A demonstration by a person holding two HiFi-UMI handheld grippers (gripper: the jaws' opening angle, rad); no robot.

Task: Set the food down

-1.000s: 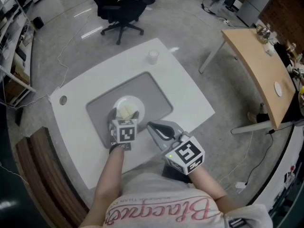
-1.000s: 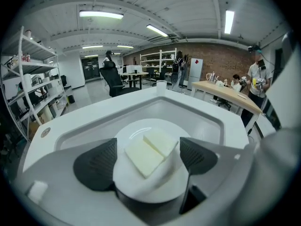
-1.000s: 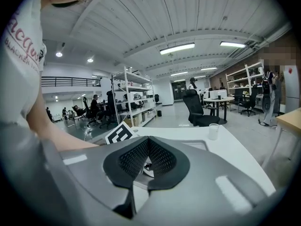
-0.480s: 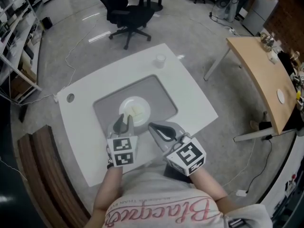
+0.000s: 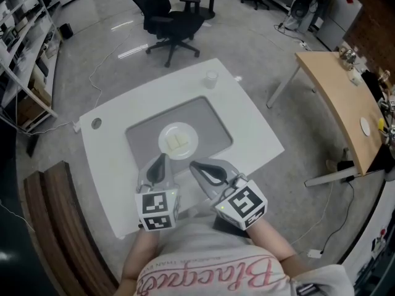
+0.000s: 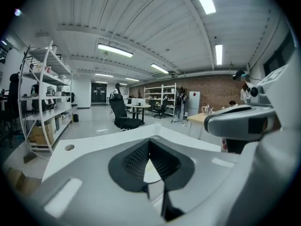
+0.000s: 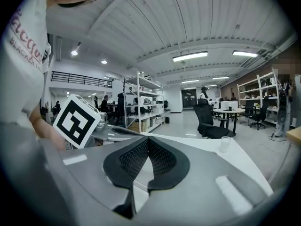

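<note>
Food (image 5: 179, 141): on the white plate (image 5: 165, 148), mid grey mat (image 5: 208, 119), on the desk (image 5: 111, 159); set-down step looks complete
Your left tool (image 5: 160, 163): jaws have just been closing, pressed together on nothing, near the plate
Your right tool (image 5: 196, 166): pressed together, empty
Next move, likely: draw both tools clear without nudging the plate

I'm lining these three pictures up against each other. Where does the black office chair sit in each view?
Head view: the chair is at top centre, beyond the table's far edge.
Left gripper view: chair left of centre, above the jaws.
Right gripper view: chair right of centre.
Shared landmark: the white table, nearer than the chair in all three.
</note>
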